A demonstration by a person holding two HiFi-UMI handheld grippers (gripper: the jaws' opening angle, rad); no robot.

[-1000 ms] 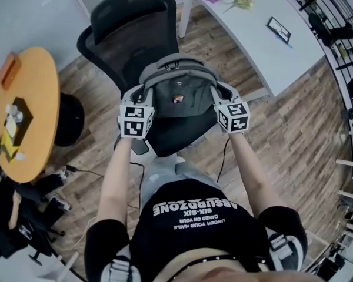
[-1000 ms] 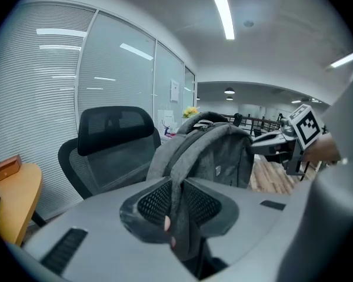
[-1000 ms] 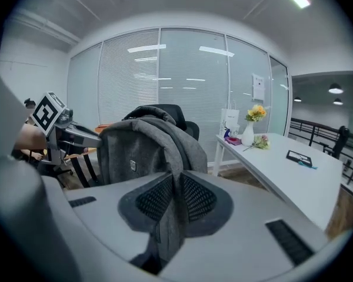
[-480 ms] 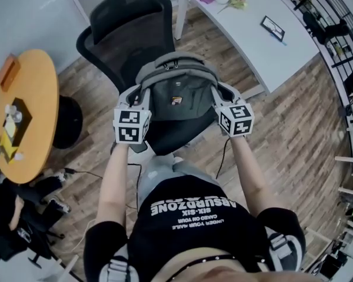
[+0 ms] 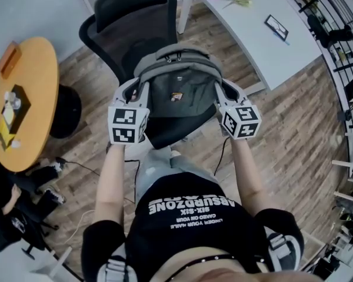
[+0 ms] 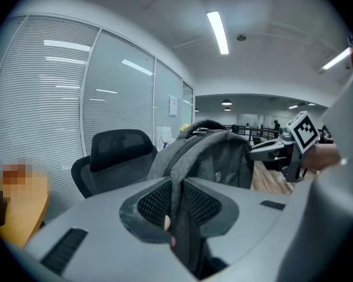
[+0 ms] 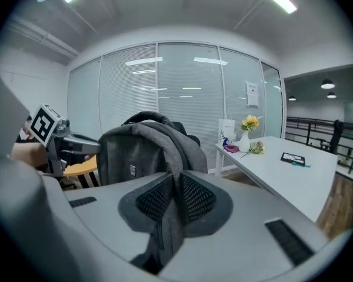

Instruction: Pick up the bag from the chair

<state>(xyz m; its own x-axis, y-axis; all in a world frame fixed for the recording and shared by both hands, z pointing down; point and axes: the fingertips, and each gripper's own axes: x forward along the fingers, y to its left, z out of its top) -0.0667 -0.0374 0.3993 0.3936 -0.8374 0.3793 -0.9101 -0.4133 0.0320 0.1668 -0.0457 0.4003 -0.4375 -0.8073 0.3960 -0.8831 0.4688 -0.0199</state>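
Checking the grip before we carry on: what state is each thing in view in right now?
bag, upright, hung by its straps over the chair seat; whether it is clear of the seat, cannot tell.
left gripper, shut on one bag strap.
right gripper, shut on the other strap.
chair, upright, backrest behind the bag.
vase, upright on the white desk, flowers in it.
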